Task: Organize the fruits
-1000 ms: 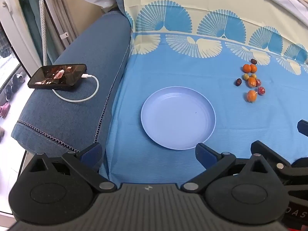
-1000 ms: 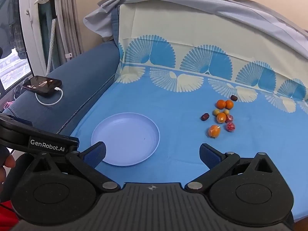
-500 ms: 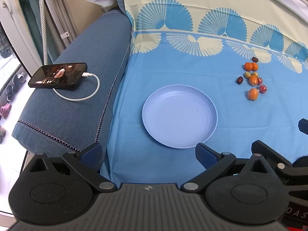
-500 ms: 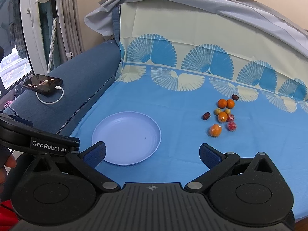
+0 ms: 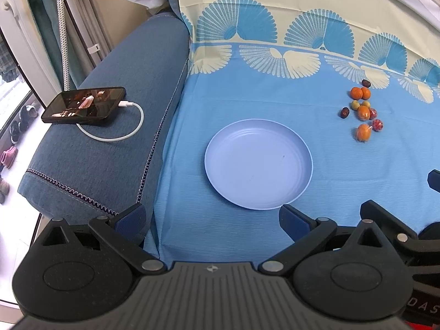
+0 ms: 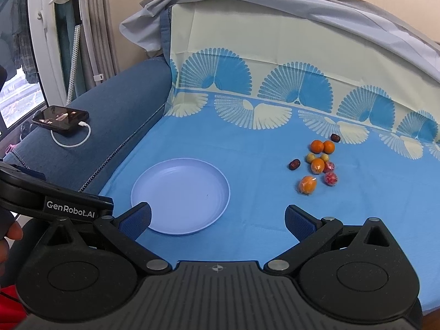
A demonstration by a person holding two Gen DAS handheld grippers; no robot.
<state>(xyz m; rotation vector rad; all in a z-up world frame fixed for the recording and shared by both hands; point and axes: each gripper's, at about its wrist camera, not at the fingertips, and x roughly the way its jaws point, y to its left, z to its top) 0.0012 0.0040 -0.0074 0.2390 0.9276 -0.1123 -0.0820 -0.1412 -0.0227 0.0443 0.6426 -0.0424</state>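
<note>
An empty light-blue plate (image 5: 258, 165) (image 6: 180, 195) lies on the blue patterned cloth. A cluster of small fruits (image 5: 363, 110) (image 6: 319, 162) lies beyond it to the right: several oranges, two yellow-green ones, two red ones and two dark dates. The nearest orange (image 6: 308, 184) sits apart at the front. My left gripper (image 5: 211, 220) is open and empty, near the plate's front edge. My right gripper (image 6: 217, 220) is open and empty, in front of the plate and short of the fruits.
A phone (image 5: 84, 106) with a white charging cable (image 5: 115, 134) lies on the blue sofa arm (image 5: 110, 165) at the left. The cloth-covered backrest (image 6: 302, 63) rises behind the fruits. A window and floor with shoes are far left.
Both grippers have drawn back and risen slightly; the plate and fruits sit a little farther away in both views. Nothing on the cloth has moved.
</note>
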